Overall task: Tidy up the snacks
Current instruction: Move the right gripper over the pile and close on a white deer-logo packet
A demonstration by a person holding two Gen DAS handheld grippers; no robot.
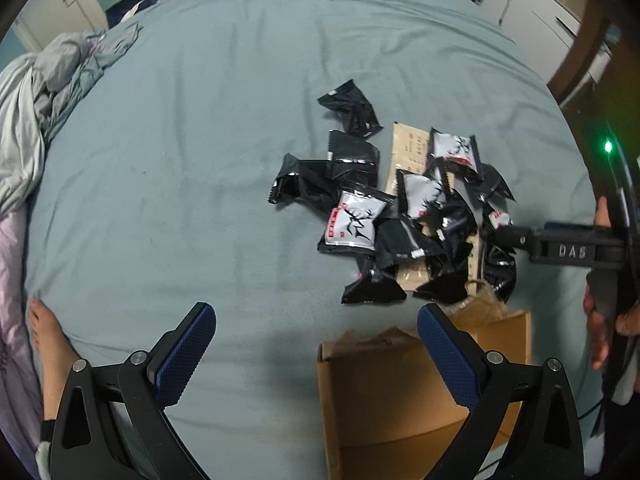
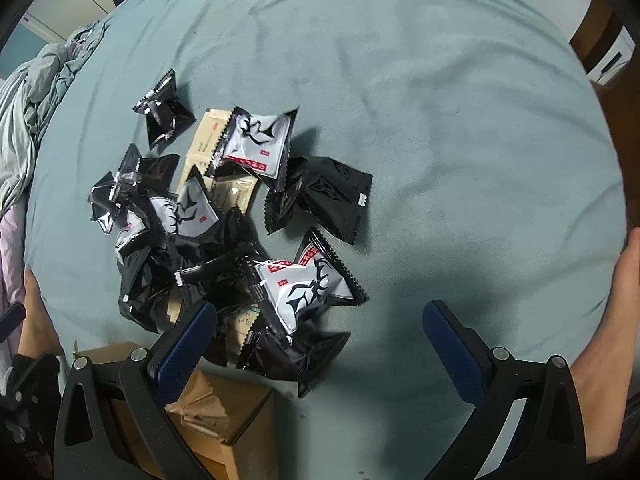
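A heap of snack packets (image 1: 400, 216) lies on the teal bedsheet: black ones, white-faced ones with a black deer mark (image 1: 354, 224), and beige sachets (image 1: 410, 146). The same heap (image 2: 224, 232) fills the left half of the right wrist view. An open cardboard box (image 1: 384, 392) sits just below the heap, also seen as the box (image 2: 224, 412). My left gripper (image 1: 316, 354) is open, hovering over bare sheet left of the box. My right gripper (image 2: 320, 344) is open, low over the near edge of the heap, with a white deer packet (image 2: 308, 292) just ahead.
Crumpled grey bedding (image 1: 44, 92) is piled at the left edge of the bed. A bare foot (image 1: 48, 344) rests at the lower left, another foot (image 2: 612, 304) at the right. White cabinets (image 1: 532, 20) stand beyond the bed. The sheet (image 2: 460, 140) stretches right of the heap.
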